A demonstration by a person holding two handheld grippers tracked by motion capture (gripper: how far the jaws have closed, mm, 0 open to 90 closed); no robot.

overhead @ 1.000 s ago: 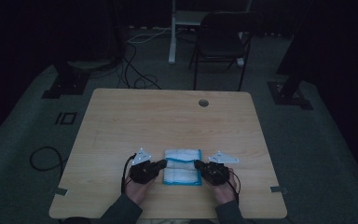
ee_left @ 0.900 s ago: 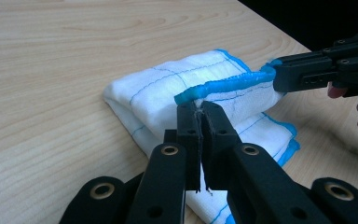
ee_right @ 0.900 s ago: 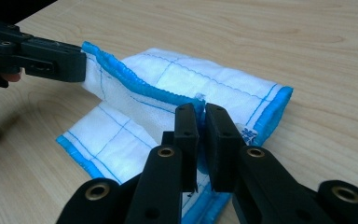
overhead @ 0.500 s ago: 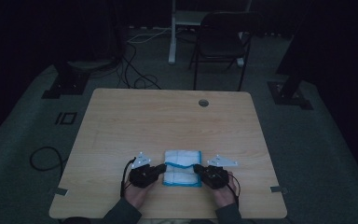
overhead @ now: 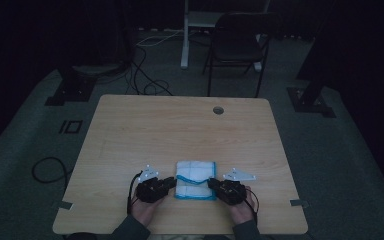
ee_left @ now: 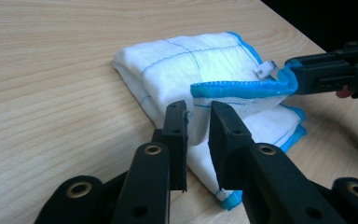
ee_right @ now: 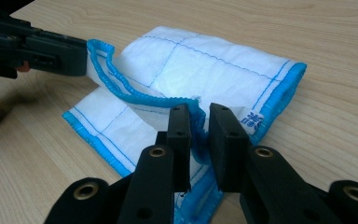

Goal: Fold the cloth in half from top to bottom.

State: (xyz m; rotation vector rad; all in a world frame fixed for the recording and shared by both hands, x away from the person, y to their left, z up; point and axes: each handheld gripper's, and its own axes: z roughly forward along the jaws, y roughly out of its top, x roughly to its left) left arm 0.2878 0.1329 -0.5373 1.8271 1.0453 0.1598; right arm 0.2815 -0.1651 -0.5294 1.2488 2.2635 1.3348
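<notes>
Now both grippers sit low at the near edge of the table (overhead: 130, 130), one at each side of the folded white cloth (overhead: 195, 179) with its blue hem. Ahead of them lies a wide stretch of bare wood, right up to the round cable hole (overhead: 218, 110) near the far edge; behind them there is only a narrow strip before the tabletop ends at the person's sleeves.

Left gripper (overhead: 170, 183) first — its jaws have just been opening, and in the left gripper view (ee_left: 196, 122) a gap shows between the pads with a fold of the cloth (ee_left: 186, 65) standing in it. Whether the pads still press on it I cannot tell.

Right gripper (overhead: 213, 183) — also just easing open, by less. In the right gripper view (ee_right: 199, 126) the jaws stand narrowly apart with the blue hem of the cloth (ee_right: 205, 70) bunched between them, and it looks pinched there.

Between the two grippers the top layer's hem is lifted off the layers below — a raised blue ridge running from one jaw pair across to the other. Off to the right of each gripper rests its grey plate.
</notes>
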